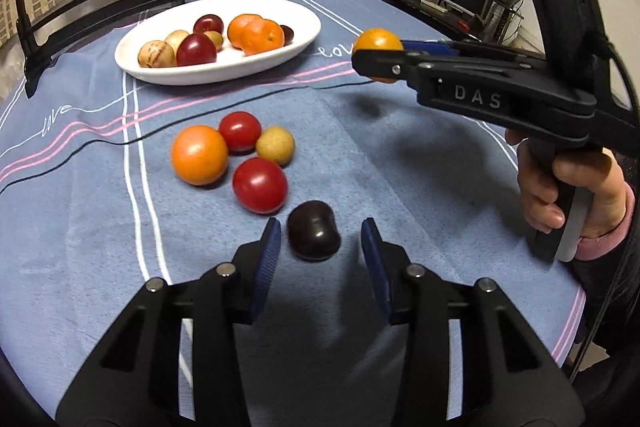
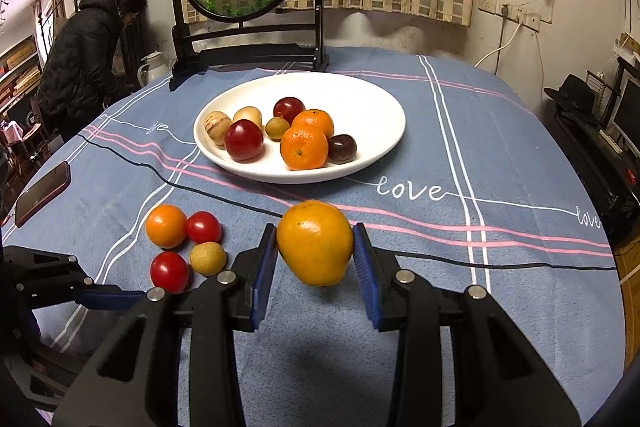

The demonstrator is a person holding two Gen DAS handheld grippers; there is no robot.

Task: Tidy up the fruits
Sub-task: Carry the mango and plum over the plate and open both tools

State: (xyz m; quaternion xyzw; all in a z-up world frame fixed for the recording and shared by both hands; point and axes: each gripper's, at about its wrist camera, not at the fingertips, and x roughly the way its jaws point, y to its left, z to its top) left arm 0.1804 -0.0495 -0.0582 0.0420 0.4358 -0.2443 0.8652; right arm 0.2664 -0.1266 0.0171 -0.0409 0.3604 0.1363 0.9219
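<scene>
- Left wrist view: left gripper [image 1: 320, 239] spread wide, flanking a dark plum [image 1: 313, 230] on the blue tablecloth [image 1: 400, 163], pads not touching it.
- Right gripper [image 2: 315, 247] pinching a yellow-orange fruit [image 2: 315, 242], lifted off the cloth.
- White plate [image 2: 372, 107] of fruit at 12 o'clock.
- Four loose fruits [image 2: 185, 245] at 10 o'clock of the held fruit.

Glossy white plate [image 2: 384, 131] on matt, fuzzy blue tablecloth [image 2: 400, 339]

The left gripper [image 1: 320, 247] hangs with jaws apart around a dark plum [image 1: 314, 231] on the worktop [image 1: 420, 179]; the right gripper [image 1: 374, 61] clamps a yellow-orange fruit [image 1: 378, 41] in the air beside the white plate [image 1: 218, 71].
</scene>
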